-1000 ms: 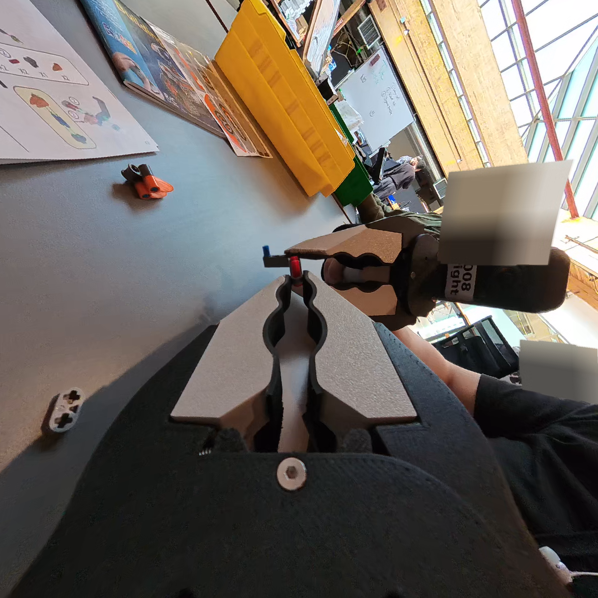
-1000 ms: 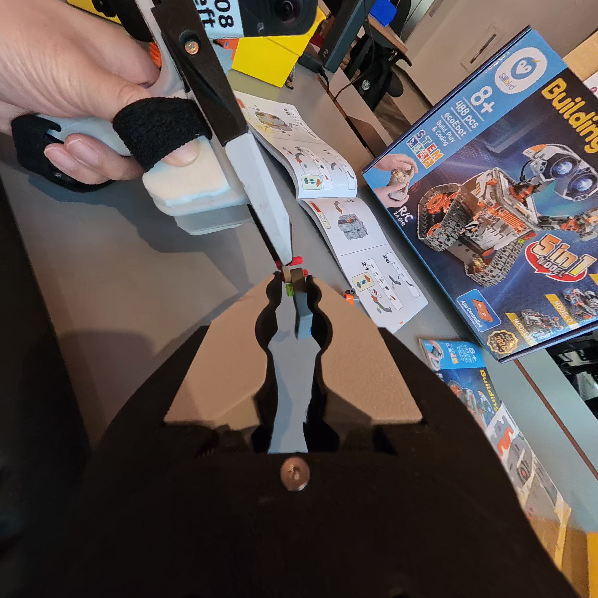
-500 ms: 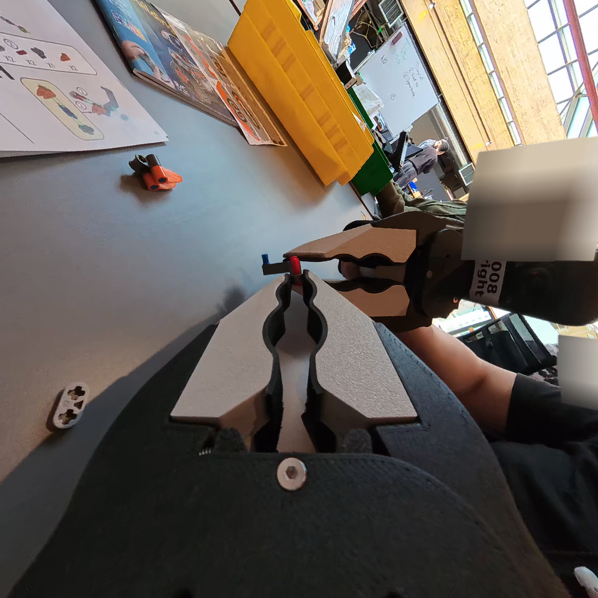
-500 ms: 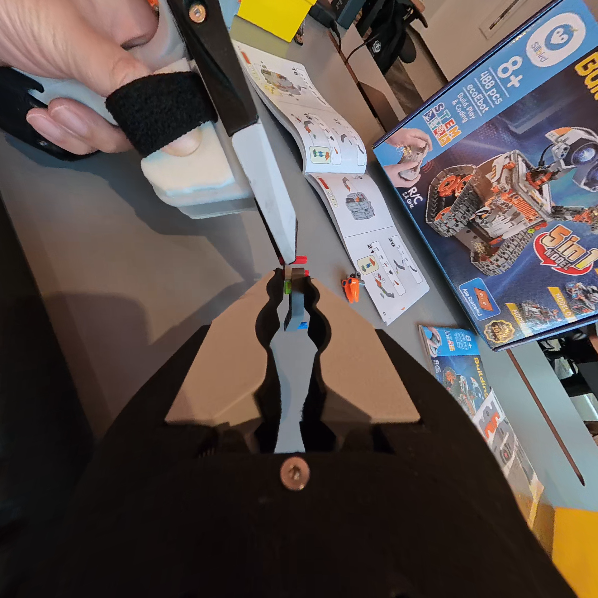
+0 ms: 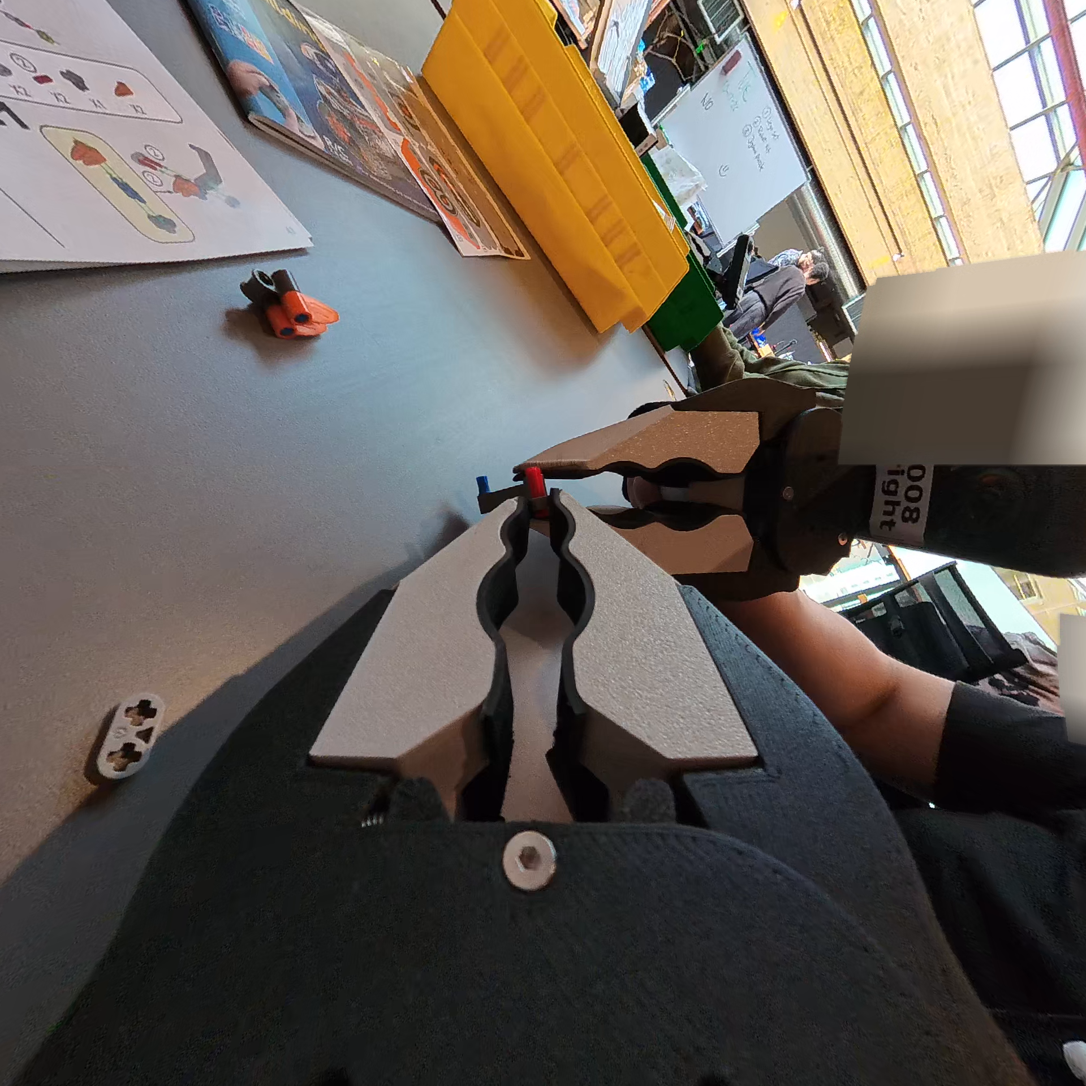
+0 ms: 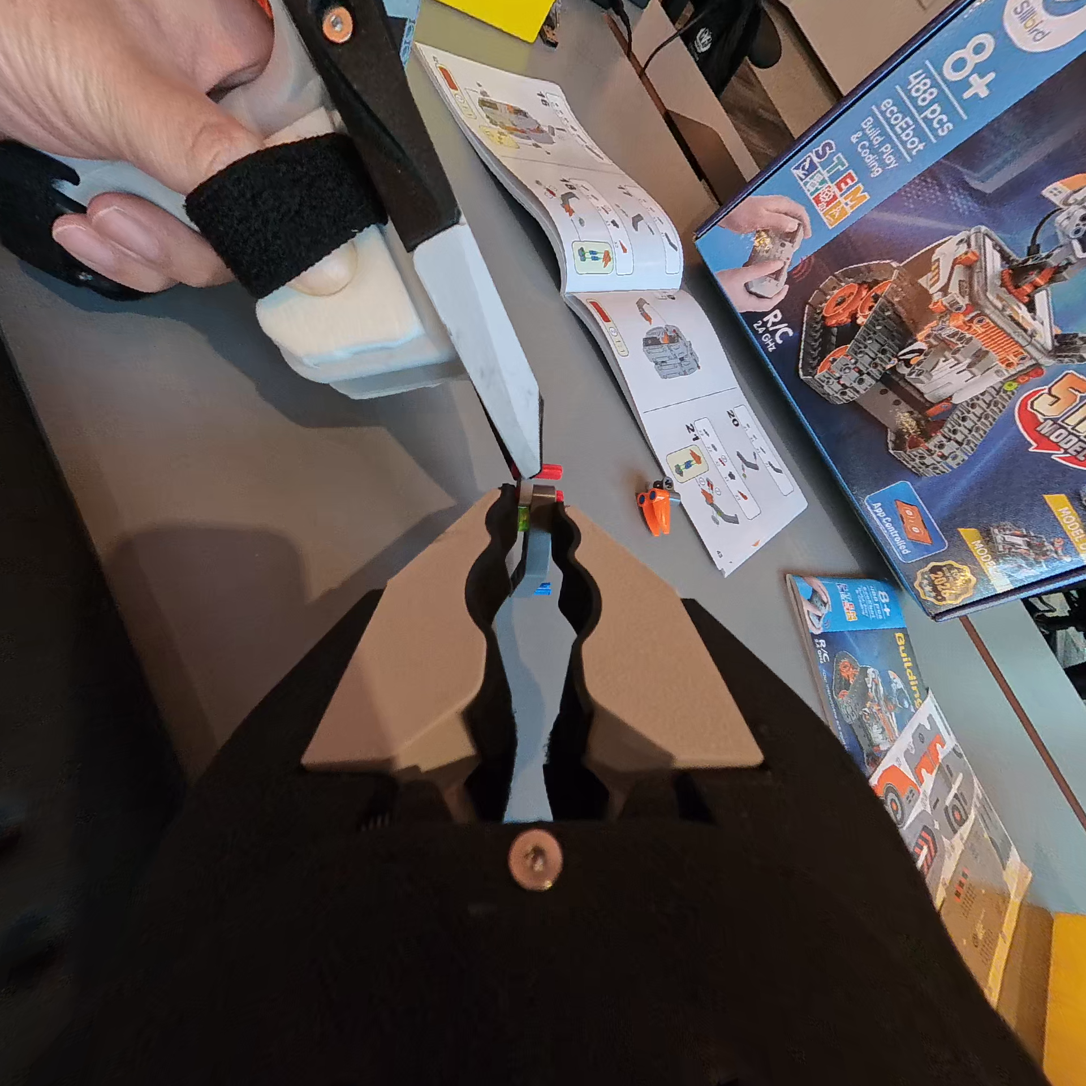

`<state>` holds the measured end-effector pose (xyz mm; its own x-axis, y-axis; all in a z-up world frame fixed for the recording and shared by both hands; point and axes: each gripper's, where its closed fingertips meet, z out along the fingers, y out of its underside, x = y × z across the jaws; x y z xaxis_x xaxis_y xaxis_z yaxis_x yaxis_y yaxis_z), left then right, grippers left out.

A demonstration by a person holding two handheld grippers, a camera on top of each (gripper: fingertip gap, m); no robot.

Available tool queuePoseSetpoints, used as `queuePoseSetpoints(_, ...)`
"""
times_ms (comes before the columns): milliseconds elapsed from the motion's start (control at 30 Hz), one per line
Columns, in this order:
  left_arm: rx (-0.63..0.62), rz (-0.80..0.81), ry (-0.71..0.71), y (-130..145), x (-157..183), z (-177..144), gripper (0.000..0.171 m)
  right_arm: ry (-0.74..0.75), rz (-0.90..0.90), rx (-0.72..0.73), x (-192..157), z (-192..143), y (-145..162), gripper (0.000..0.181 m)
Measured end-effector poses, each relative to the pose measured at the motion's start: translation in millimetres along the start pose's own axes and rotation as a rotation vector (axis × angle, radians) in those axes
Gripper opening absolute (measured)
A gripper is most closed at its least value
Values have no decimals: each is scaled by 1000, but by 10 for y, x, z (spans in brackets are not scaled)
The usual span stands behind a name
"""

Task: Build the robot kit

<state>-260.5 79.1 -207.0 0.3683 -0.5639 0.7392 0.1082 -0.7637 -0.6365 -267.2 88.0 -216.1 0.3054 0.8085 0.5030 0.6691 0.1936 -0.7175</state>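
My left gripper (image 5: 536, 504) is shut on a small red pin (image 5: 533, 483) at its fingertips. The pin meets the end of a short grey beam (image 6: 538, 549), which my right gripper (image 6: 532, 499) is shut on. The beam carries a blue pin (image 5: 483, 485) at its other end, seen in the right wrist view too (image 6: 543, 587), and a green bit (image 6: 522, 517) on its side. The two grippers meet tip to tip at a right angle, a little above the grey table (image 5: 205, 470). In the right wrist view, the left gripper's fingers (image 6: 488, 364) come in from the upper left, held by a hand (image 6: 117, 147).
A small orange-and-black assembly (image 5: 288, 305) lies by the open instruction booklet (image 6: 646, 294). A pale two-hole connector (image 5: 126, 737) lies at the left. A blue kit box (image 6: 911, 264), a leaflet (image 6: 881, 676) and yellow bins (image 5: 558, 158) stand farther back. Only a small space, under 4 cm, lies between the two pairs of fingers.
Both grippers have shifted slightly over the table while staying joined at the tips. Both grips are unchanged.
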Motion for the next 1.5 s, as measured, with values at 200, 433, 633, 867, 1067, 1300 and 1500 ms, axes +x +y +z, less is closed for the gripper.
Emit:
queuePoseSetpoints(200, 15, -6, 11, -23, 9, -9, 6, 22, -4, 16, 32, -1, -33, 12)
queuePoseSetpoints(433, 13, 94, -40, -83, 12, -45, 5, 8, 37, 111, 68, 25, -89, 14)
queuePoseSetpoints(633, 15, 227, -103, -94, 45, -108, 5, -14, 31, 93, 113, 28, 11, 11)
queuePoseSetpoints(867, 42, 171, 28, -125, 190, -105, 5, 13, -22, 145, 79, -70, -107, 10)
queuePoseSetpoints(1067, 118, 148, 51, -240, 213, -166, 17, 30, 209, 198, 276, -143, -115, 9)
queuePoseSetpoints(1300, 132, 227, 19, -259, 265, -91, 21, 3, 353, 245, 213, -97, -292, 9)
queuePoseSetpoints(1500, 167, 177, 30, -319, 233, -168, 12, 33, 497, 152, 154, 37, -235, 9)
